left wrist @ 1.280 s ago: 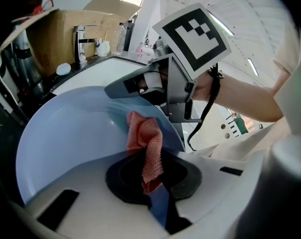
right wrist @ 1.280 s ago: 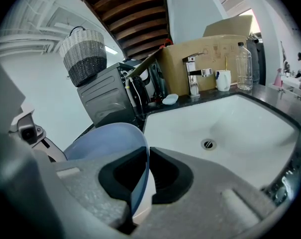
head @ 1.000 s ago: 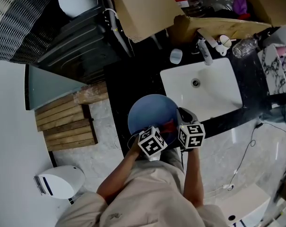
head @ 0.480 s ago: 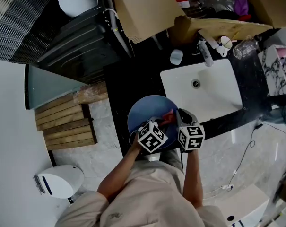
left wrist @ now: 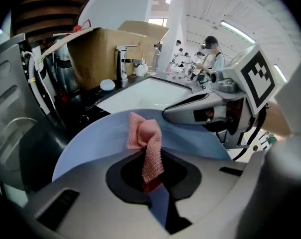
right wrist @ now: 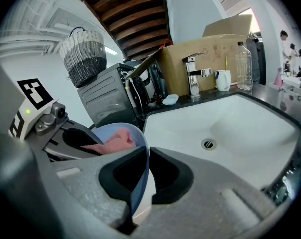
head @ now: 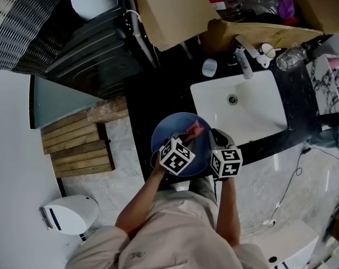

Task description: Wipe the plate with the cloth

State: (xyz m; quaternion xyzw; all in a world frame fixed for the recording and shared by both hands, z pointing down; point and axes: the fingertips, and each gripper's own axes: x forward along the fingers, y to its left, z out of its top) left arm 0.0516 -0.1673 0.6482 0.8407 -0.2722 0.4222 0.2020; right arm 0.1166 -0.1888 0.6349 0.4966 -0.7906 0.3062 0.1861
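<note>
1. The right gripper (right wrist: 146, 180) is clenched on the rim of the blue plate (head: 169, 133). It holds the plate just beside the sink (head: 259, 114), probably to steady it against rubbing.
2. The left gripper (left wrist: 151, 182) pinches the pink cloth (left wrist: 146, 143), and the cloth's bunched free end lies on the plate's face, which suits wiping.
3. The two grippers sit close together, so the push on the plate and the support behind it are opposed.

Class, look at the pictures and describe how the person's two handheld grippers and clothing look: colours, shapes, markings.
The left gripper and right gripper both have light grey moulded bodies, with broad fingers lined by black pads. Each carries a white cube printed with black square markers. The person wears a beige short-sleeved top.
</note>
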